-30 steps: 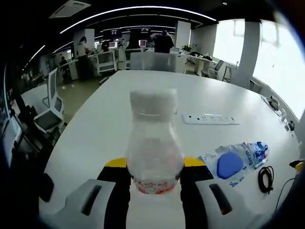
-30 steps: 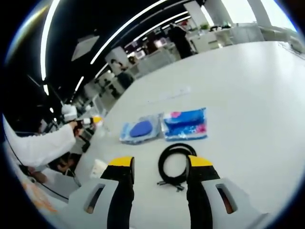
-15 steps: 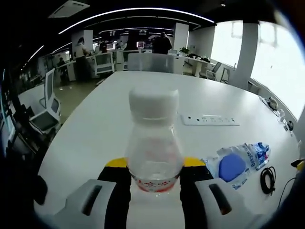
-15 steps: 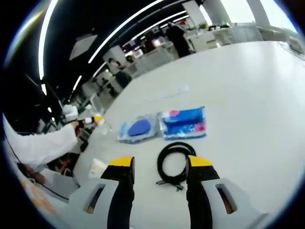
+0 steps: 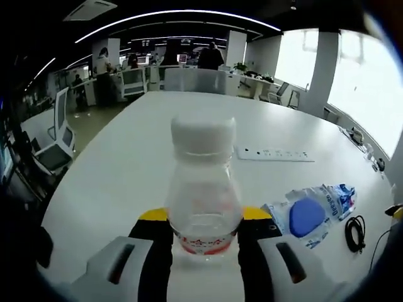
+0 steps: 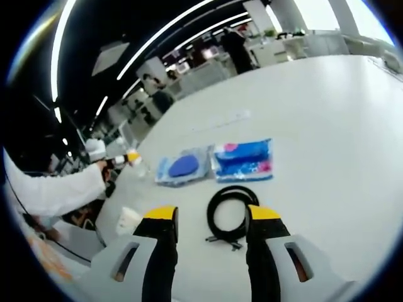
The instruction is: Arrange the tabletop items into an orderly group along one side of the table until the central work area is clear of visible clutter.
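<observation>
A clear plastic bottle (image 5: 203,179) with a white cap and a red band near its base stands upright between the yellow-tipped jaws of my left gripper (image 5: 203,217), which is shut on it above the white table (image 5: 126,176). My right gripper (image 6: 212,215) is open, low over the table. A coiled black cable (image 6: 232,212) lies just ahead between its tips, touching neither jaw. Beyond the cable lie a blue printed packet (image 6: 244,161) and a clear packet with a round blue pad (image 6: 182,168). In the right gripper view, the left gripper (image 6: 126,158) shows at the far left.
A white power strip (image 5: 274,154) lies mid-table beyond the packets. The round-pad packet (image 5: 308,215) and the cable coil (image 5: 354,224) lie right of the bottle. A white-sleeved arm (image 6: 56,192) and a small white object (image 6: 128,220) are at the table's left edge. Office chairs stand around.
The bottle stays held in my left gripper while that view shifts slightly. The right gripper view has hardly moved, and the cable lies in the same place.
</observation>
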`<state>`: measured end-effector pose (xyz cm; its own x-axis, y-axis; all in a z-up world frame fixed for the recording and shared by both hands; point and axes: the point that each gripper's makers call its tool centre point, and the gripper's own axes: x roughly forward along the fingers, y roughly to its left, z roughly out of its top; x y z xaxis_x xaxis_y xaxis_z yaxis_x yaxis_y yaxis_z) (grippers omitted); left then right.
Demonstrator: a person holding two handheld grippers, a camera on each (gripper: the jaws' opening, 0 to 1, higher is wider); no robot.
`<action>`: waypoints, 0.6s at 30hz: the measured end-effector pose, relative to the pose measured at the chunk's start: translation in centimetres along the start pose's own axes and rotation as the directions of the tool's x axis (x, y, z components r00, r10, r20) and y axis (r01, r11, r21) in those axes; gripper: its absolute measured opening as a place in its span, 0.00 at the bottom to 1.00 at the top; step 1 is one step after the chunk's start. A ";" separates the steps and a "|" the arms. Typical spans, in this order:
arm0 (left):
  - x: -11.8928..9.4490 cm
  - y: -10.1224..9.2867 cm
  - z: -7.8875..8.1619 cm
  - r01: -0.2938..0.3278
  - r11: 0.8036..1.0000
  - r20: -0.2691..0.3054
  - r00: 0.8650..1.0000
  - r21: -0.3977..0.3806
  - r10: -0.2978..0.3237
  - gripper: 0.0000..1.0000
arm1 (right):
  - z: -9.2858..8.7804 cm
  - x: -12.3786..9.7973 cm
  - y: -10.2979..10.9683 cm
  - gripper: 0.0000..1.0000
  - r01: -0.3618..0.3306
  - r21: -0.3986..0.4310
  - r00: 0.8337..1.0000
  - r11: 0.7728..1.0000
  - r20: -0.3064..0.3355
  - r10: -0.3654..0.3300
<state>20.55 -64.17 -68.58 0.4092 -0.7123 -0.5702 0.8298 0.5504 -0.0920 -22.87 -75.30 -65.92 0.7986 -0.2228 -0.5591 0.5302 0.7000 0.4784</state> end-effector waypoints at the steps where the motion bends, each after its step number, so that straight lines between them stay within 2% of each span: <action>1: 0.0 -0.1 -0.3 -0.001 1.000 -0.019 1.000 -0.007 0.001 0.39 | -0.1 0.0 0.0 0.41 -0.002 0.008 1.000 1.000 0.002 0.002; 9: -0.6 0.1 -0.7 -0.017 1.000 -0.005 1.000 -0.008 0.017 0.40 | -0.1 -0.2 -0.3 0.41 0.002 0.025 1.000 1.000 0.014 -0.002; 18: -0.9 -0.3 -1.1 -0.018 0.999 0.001 1.000 0.046 0.018 0.40 | -0.2 -0.4 -0.3 0.40 -0.006 0.030 1.000 1.000 0.020 0.005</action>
<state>19.55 -63.22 -68.98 0.4243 -0.7031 -0.5706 0.8392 0.5421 -0.0441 -23.38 -75.31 -65.96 0.8067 -0.2328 -0.5431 0.5342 0.6802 0.5019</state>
